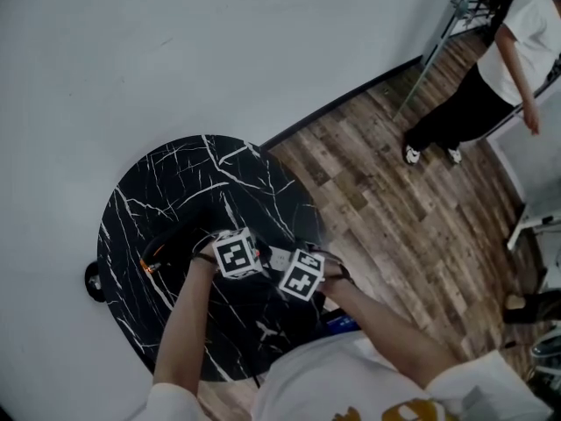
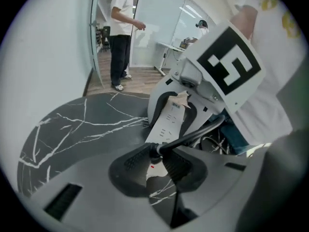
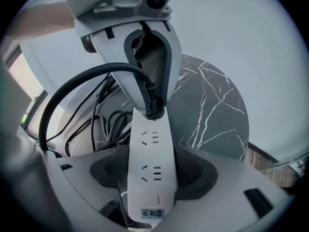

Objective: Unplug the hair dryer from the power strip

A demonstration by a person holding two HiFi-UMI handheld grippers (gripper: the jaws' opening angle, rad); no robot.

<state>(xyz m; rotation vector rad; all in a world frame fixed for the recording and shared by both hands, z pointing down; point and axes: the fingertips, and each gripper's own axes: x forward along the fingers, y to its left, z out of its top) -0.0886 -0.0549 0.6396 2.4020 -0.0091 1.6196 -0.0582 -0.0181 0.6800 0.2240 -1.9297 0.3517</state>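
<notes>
- Here we are over the round black desk (image 1: 175, 182) with its white marble veins. Both claws are crowded together near its front edge, each pointing steeply down.
- The left claw (image 2: 157, 161) has its two dark ribbed pads pinched on the black plug (image 3: 152, 105), one on each side.
- That black plug sits at the far end of the long white power strip (image 3: 149, 153), against its face. Lifted or fully seated? No view shows it.
- The right claw (image 3: 150, 178) is clamped across the white power strip near its switch end, its pads pressed to the two long edges. A small square button and a blue label show just below the grip.
- Two empty socket sets lie on the strip between the two claws.
- A thick black cable (image 3: 72, 88) leaves the plug and arcs up and over to the left in the right gripper view.
- A tangle of thin black wires (image 3: 104, 122) lies on the desk beside the strip.
- In the head view a dark shape (image 1: 166, 248) with an orange glint lies left of the left claw, too dim to name.
- Off the desk, a person in a white top and dark trousers (image 1: 491, 86) stands on the wooden plank floor (image 1: 394, 226), well apart from the action.
</notes>
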